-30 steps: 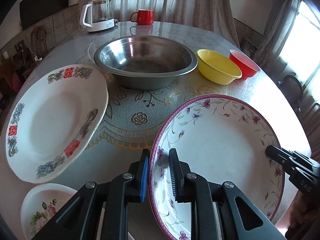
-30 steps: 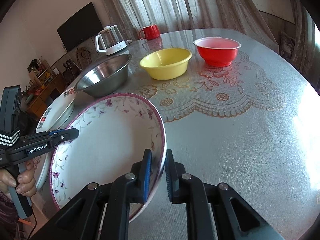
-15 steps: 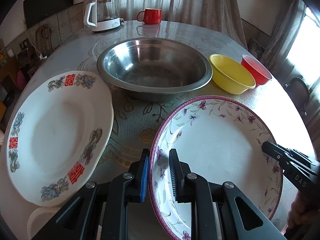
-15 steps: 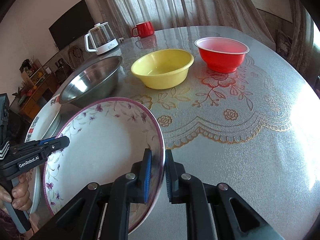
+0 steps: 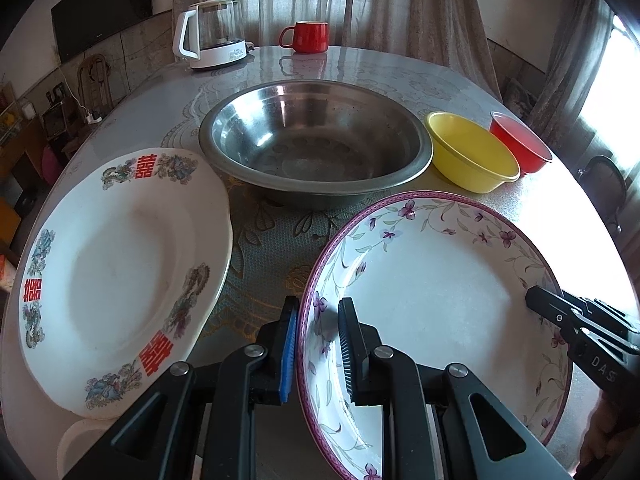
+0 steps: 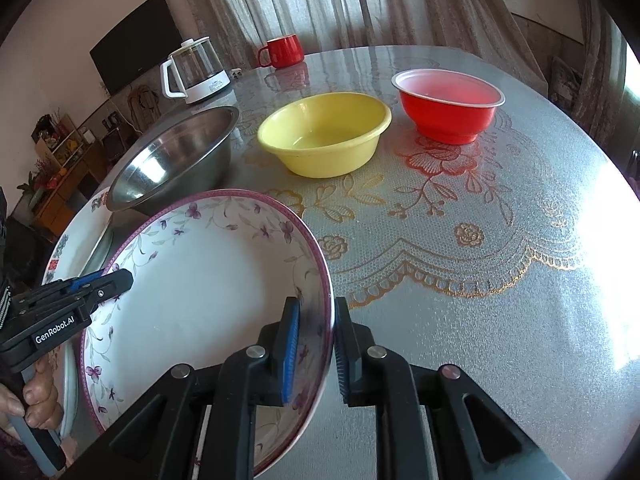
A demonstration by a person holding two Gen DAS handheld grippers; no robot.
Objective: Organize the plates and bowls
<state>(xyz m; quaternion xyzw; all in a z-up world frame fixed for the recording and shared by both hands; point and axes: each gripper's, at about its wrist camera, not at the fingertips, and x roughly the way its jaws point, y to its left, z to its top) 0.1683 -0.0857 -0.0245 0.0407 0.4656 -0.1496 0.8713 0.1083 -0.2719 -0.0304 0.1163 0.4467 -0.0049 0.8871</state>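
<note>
A deep plate with a purple flower rim is held above the table by both grippers. My left gripper is shut on its left rim and my right gripper is shut on its right rim. A large white plate with red characters lies to the left. A steel bowl stands just beyond the held plate, with a yellow bowl and a red bowl to its right.
A white kettle and a red mug stand at the far edge of the round table. A small flowered dish peeks out under the white plate, near the front edge.
Both grippers have carried the flowered plate forward, toward the steel bowl. The bowls and the white plate appear closer and larger now.
</note>
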